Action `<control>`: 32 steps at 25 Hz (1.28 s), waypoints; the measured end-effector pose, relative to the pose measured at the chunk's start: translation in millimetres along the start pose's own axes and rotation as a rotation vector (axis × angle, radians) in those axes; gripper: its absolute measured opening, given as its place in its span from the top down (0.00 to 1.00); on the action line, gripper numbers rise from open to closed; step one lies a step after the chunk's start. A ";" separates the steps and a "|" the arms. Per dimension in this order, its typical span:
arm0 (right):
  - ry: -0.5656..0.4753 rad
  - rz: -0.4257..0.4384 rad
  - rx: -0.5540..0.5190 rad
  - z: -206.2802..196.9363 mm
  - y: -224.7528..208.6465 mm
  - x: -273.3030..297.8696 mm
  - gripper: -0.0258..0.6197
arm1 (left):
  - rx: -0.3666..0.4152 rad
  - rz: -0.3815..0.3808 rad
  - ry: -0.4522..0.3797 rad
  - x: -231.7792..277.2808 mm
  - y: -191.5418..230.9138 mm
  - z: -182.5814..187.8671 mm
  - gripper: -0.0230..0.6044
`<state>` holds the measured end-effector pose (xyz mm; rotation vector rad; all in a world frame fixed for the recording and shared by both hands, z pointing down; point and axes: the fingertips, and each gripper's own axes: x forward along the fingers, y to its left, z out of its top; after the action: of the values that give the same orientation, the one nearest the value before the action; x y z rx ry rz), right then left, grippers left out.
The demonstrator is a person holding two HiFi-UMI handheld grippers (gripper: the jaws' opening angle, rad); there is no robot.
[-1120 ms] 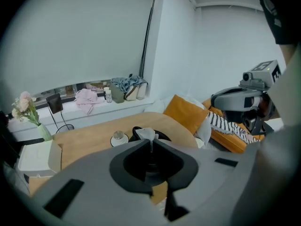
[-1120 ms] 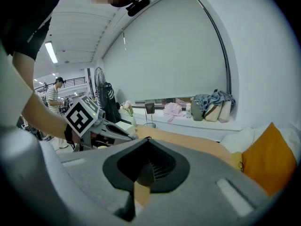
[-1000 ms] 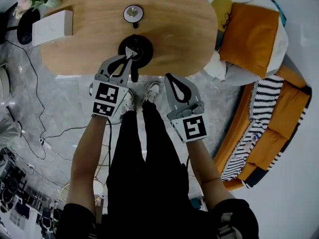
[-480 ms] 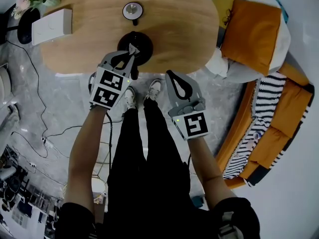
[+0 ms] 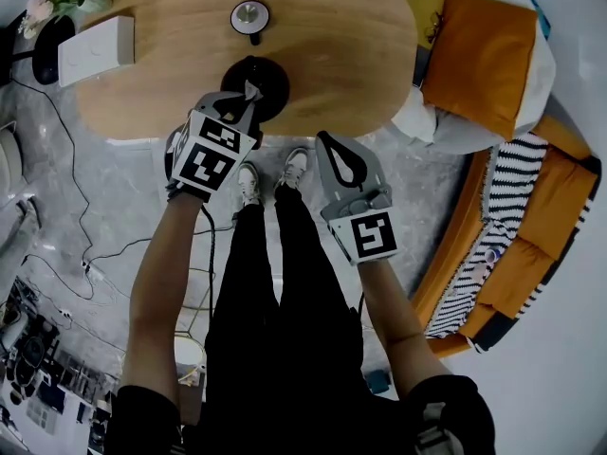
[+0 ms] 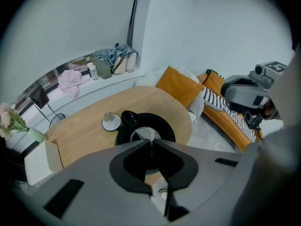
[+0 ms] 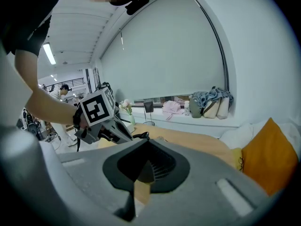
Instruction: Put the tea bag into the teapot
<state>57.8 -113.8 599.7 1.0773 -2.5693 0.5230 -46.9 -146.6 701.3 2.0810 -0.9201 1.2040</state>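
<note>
A black teapot [image 5: 258, 81] with no lid on stands at the near edge of the oval wooden table [image 5: 332, 55]. In the left gripper view its round opening [image 6: 146, 128] lies straight beyond the jaws. My left gripper [image 5: 250, 91] points steeply down over that opening, shut on the thin string of the white tea bag [image 6: 145, 134], which hangs at the teapot's mouth. The teapot's lid [image 5: 250, 15] rests on the table further back. My right gripper [image 5: 325, 140] hovers off the table's near edge, to the right of the teapot, shut with nothing in it.
A white box [image 5: 95, 50] and a vase of flowers [image 5: 52, 6] sit at the table's left end. Orange cushions [image 5: 479, 60] and a striped sofa [image 5: 493, 207] stand to the right. Cables [image 5: 85, 254] run over the grey floor by the person's feet.
The left gripper has tipped more steeply downward above the teapot, its marker cube turning toward the head camera. The tea bag stays at the opening. The right gripper has kept still.
</note>
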 end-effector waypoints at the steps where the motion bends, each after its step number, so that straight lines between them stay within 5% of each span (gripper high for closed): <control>1: 0.029 0.000 -0.008 -6.0 -0.9 -1.5 0.95 | 0.002 -0.005 0.014 0.8 -0.8 -1.3 0.93; 6: -0.048 -0.002 0.021 5.0 -1.1 0.8 0.95 | 0.007 -0.016 0.064 6.5 -2.6 -3.3 0.93; 14: 0.023 -0.004 0.019 -9.7 -5.0 -3.5 0.95 | 0.013 0.005 0.114 13.0 1.6 -4.2 0.93; 32: -0.029 -0.013 0.046 -4.8 -11.4 -0.9 0.95 | 0.041 0.019 0.167 21.7 2.5 -1.7 0.93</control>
<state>67.3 -118.6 606.1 1.1247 -2.5852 0.5701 -41.8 -153.0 721.7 1.9725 -0.8458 1.3939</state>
